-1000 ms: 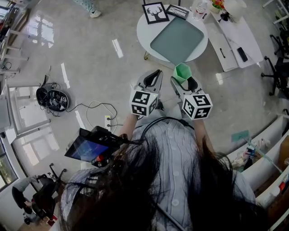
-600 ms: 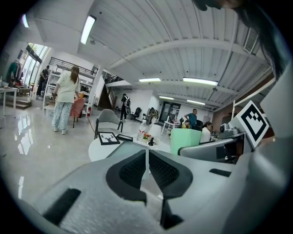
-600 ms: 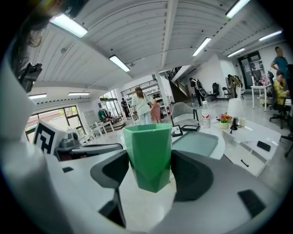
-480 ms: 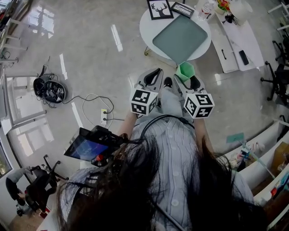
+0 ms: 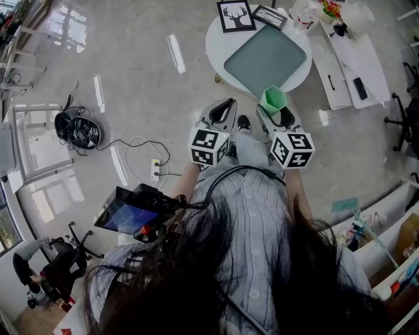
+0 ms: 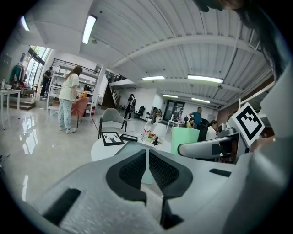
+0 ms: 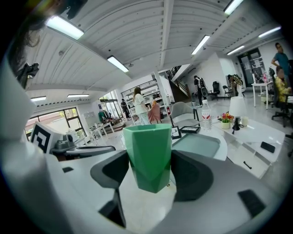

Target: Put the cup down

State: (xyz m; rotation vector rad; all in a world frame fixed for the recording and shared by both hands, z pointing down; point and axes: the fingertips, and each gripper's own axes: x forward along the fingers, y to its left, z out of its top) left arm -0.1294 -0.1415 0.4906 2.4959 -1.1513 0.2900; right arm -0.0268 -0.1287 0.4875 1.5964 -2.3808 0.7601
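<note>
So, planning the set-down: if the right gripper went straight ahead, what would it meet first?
Probably the round white table, near its grey mat; the right gripper holds the green cup. Height unclear.

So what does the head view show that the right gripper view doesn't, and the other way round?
Only the head view: the tangle of cables on the floor and the tablet beside the person. Only the right gripper view: the ceiling lights, a person standing far off, and the fingers of the right gripper pressed on both sides of the green cup. Both: the cup, the round white table, the deer picture and the water bottle.
</note>
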